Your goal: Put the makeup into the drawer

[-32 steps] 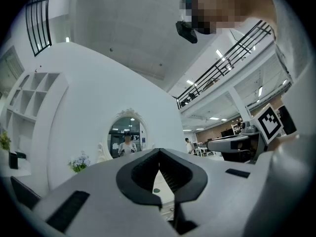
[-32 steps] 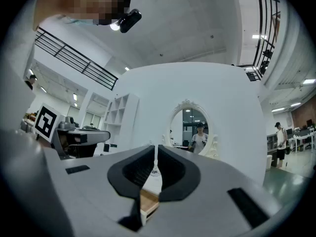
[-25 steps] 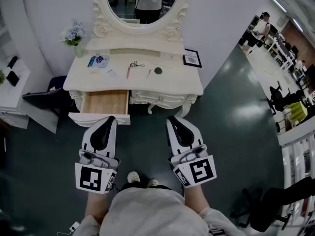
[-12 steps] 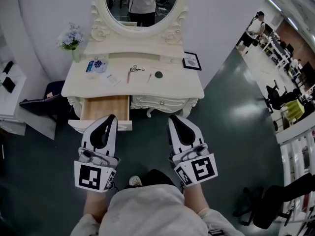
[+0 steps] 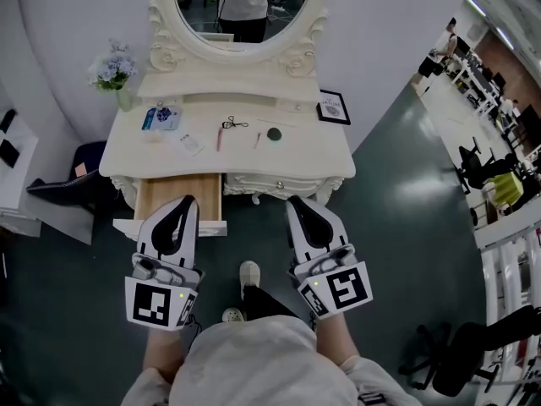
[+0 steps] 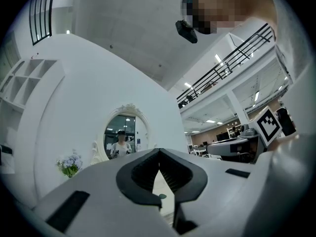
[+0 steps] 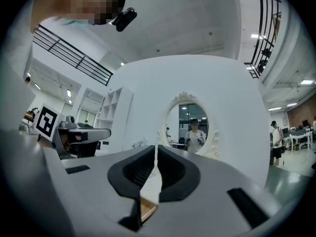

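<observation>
The white vanity table stands ahead with its left drawer pulled open, its wooden bottom bare. On the tabletop lie the makeup things: a blue packet, a white sachet, a pink pencil, an eyelash curler, a thin stick and a round dark compact. My left gripper is shut and empty, its tips over the drawer's front. My right gripper is shut and empty, just short of the closed right drawer. In the gripper views the left gripper and the right gripper both hold nothing.
An oval mirror rises behind the table. A vase of flowers stands at its back left and a framed picture at the right. A dark chair sits left of the table. My shoe is on the floor between the grippers.
Both grippers and I have moved forward toward the table, which now looks closer. The left gripper's tips have come over the drawer front. One foot has stepped ahead.
</observation>
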Demonstrator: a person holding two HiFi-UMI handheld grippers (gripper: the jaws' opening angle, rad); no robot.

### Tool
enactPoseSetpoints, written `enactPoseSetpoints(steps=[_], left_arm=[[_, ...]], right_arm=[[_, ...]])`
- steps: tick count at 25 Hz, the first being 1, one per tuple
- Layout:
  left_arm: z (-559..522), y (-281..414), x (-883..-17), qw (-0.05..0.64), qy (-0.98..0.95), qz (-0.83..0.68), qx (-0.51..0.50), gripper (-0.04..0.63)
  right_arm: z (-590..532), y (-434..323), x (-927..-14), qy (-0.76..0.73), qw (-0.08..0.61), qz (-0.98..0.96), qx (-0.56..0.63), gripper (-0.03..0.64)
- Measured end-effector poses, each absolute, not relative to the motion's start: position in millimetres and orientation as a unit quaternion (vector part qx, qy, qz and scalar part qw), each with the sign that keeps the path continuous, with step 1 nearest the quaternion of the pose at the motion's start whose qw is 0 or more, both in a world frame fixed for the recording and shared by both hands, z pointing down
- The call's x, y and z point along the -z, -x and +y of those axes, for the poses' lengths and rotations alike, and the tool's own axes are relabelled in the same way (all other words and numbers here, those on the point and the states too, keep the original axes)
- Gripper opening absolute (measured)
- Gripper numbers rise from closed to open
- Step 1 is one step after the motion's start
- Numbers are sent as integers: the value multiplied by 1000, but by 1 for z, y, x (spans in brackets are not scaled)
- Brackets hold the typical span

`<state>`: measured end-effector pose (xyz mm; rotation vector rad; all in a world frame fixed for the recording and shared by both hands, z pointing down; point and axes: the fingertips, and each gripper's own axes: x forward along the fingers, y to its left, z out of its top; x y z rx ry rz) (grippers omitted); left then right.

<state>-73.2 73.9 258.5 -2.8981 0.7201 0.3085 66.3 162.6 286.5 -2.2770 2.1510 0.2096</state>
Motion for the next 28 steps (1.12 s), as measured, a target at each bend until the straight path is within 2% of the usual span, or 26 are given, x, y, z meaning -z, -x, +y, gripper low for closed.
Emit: enactPoseSetpoints(steps=[15,28], left_arm=[[-20,-7,-245,78,951,280,-108,14],[-65,-50,-255,86,940,318,-93,14]], right_arm=[[48,-158,-284,692,-1,720,-60,31],[-36,-215,-333,654,-64,754,-21,31]])
